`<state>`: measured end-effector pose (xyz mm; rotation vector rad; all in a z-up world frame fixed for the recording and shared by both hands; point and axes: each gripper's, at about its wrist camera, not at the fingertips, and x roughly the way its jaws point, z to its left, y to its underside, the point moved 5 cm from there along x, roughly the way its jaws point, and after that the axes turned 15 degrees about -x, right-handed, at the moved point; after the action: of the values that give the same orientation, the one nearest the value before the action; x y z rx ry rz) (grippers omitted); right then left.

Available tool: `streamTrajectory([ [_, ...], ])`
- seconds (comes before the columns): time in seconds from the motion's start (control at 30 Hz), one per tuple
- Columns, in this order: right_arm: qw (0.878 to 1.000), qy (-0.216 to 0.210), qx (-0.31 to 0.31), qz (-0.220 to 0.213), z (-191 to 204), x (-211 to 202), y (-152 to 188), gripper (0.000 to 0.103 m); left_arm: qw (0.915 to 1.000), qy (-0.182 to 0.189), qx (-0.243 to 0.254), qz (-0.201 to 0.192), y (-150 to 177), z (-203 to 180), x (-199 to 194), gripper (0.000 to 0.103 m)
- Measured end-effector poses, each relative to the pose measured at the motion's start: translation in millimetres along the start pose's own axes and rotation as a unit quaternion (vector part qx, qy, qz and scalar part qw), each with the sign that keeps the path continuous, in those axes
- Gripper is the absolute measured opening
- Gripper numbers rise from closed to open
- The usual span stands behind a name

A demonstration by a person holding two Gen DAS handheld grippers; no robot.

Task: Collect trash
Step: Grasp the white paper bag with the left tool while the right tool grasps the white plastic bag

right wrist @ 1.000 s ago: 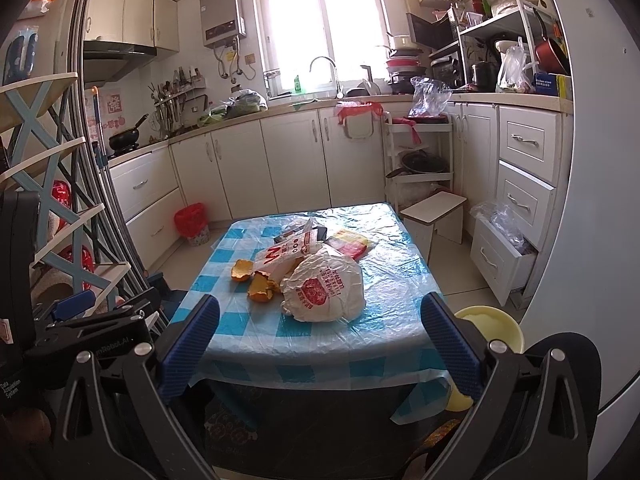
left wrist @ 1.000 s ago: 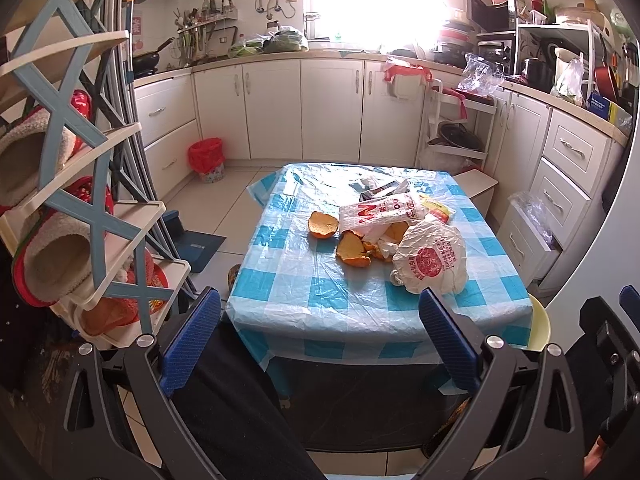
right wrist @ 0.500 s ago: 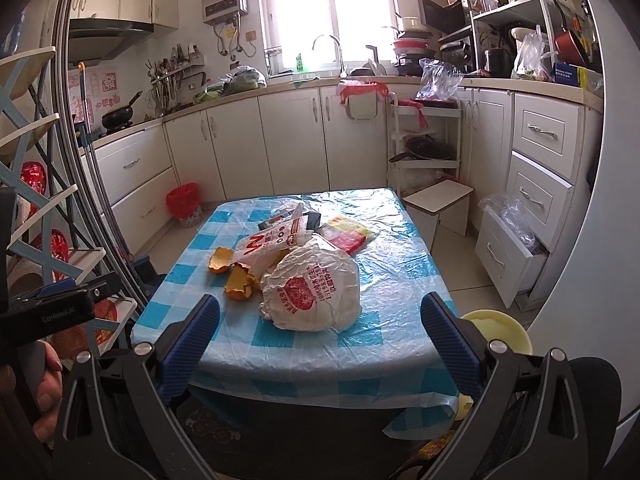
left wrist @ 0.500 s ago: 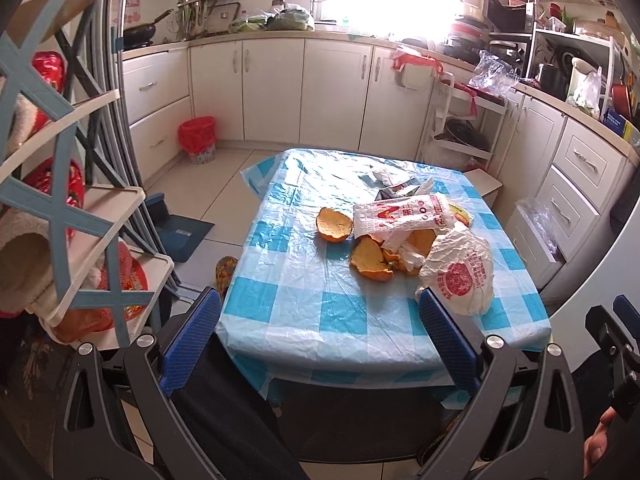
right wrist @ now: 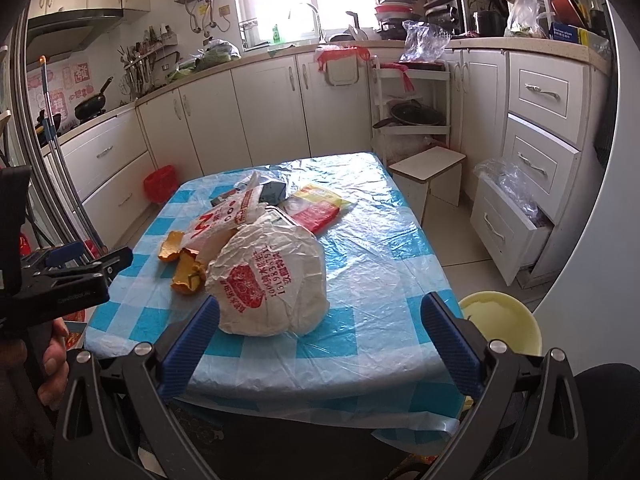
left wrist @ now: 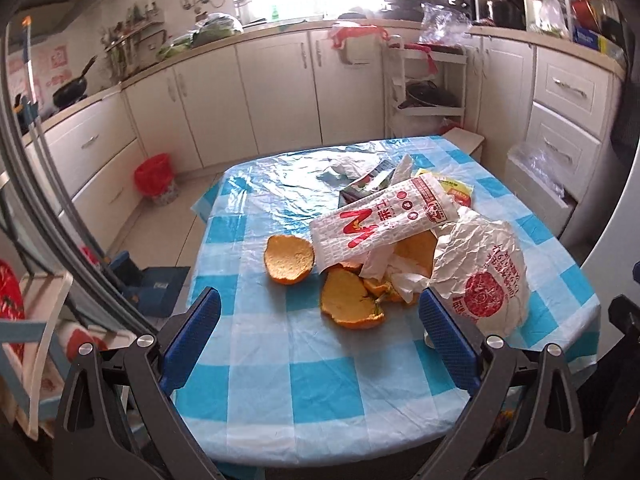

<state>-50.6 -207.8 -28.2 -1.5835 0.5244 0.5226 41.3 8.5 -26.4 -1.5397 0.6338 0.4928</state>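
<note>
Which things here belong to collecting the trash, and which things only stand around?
For the job: orange peels, crumpled white paper bag, long printed wrapper, yellow-red packet, red-lined bin.

Standing around: wok, white step stool, open drawer, yellow basin.

Two claws show, the left claw (left wrist: 319, 322) and the right claw (right wrist: 320, 326), each with two blue fingers spread wide and empty. Ahead of them the worktop (left wrist: 280, 380) carries one crumpled white paper bag with a red round stamp (right wrist: 272, 280), one long white wrapper with red print (left wrist: 380, 224), one yellow-and-red packet (right wrist: 316, 206) and at least three pieces of orange peel (left wrist: 289, 258). One red bin (left wrist: 155, 178) stands on the floor far beyond the left claw.
</note>
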Motion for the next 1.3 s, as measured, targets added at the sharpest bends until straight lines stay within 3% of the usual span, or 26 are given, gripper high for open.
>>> streamTrajectory([
  [0.27,0.999,-0.004,0.020,0.029,-11.4,19.4,15.1,0.097,0.9932,0.011,0.116,0.007,-1.1,-51.2,73.0,0.095],
  [0.43,0.999,-0.010,0.029,0.039,-15.3,28.1,20.5,0.097,0.9895,-0.001,0.145,-0.002,-8.1,-68.2,99.6,0.092],
  [0.53,0.998,-0.016,0.034,0.045,-16.2,33.6,23.1,0.097,0.9891,0.016,0.146,-0.001,-14.6,-74.1,106.9,0.069],
  [0.6,0.998,-0.020,0.034,0.046,-14.7,35.7,23.5,0.097,0.9900,0.041,0.134,0.019,-17.9,-76.4,114.6,0.030],
  [0.67,0.998,-0.023,0.034,0.047,-14.0,37.3,23.5,0.097,0.9908,0.055,0.118,0.037,-20.9,-74.0,121.8,0.007],
  [0.73,0.998,-0.026,0.034,0.046,-13.4,38.1,23.3,0.097,0.9926,0.072,0.090,0.041,-25.8,-68.9,120.8,0.001],
  [1.0,0.997,-0.041,0.039,0.049,-12.1,43.3,22.0,0.097,0.9934,0.111,-0.011,0.030,-39.5,-34.2,86.6,0.000],
  [1.3,0.994,-0.085,0.026,0.068,4.2,75.9,10.3,0.097,0.9841,0.137,-0.105,0.041,-34.6,9.8,49.3,0.000],
])
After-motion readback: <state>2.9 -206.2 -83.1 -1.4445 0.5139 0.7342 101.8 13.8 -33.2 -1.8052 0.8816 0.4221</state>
